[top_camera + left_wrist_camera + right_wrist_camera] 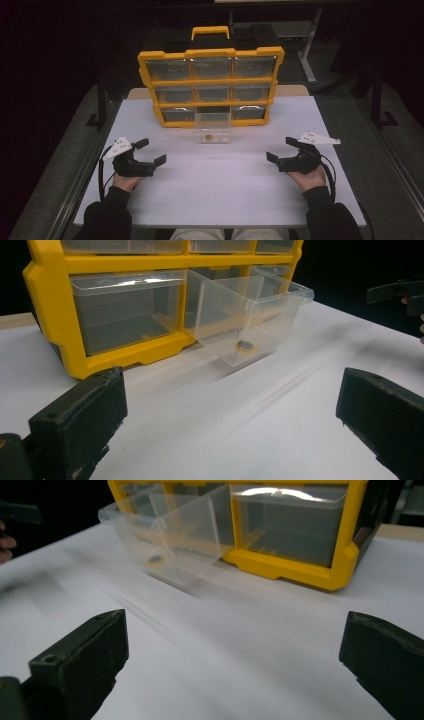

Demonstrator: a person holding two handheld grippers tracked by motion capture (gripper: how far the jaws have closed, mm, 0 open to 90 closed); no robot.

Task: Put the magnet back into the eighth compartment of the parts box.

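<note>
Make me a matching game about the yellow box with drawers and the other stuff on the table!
Things:
1. yellow plastic organiser box
2. clear plastic drawer
3. small dark round part
4. left hand-held gripper

States:
A. lying inside the drawer
B. open, holding nothing
C. standing at the table's far edge
D. pulled out from the bottom row's middle slot

Pairs: 1-C, 2-D, 3-A, 4-B

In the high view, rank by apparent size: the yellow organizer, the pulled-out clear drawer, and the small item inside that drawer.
1. Yellow organizer, by far the largest.
2. Clear drawer, pulled out of the bottom middle slot.
3. Small round item on the drawer floor, tiny; what it is cannot be told.
</note>
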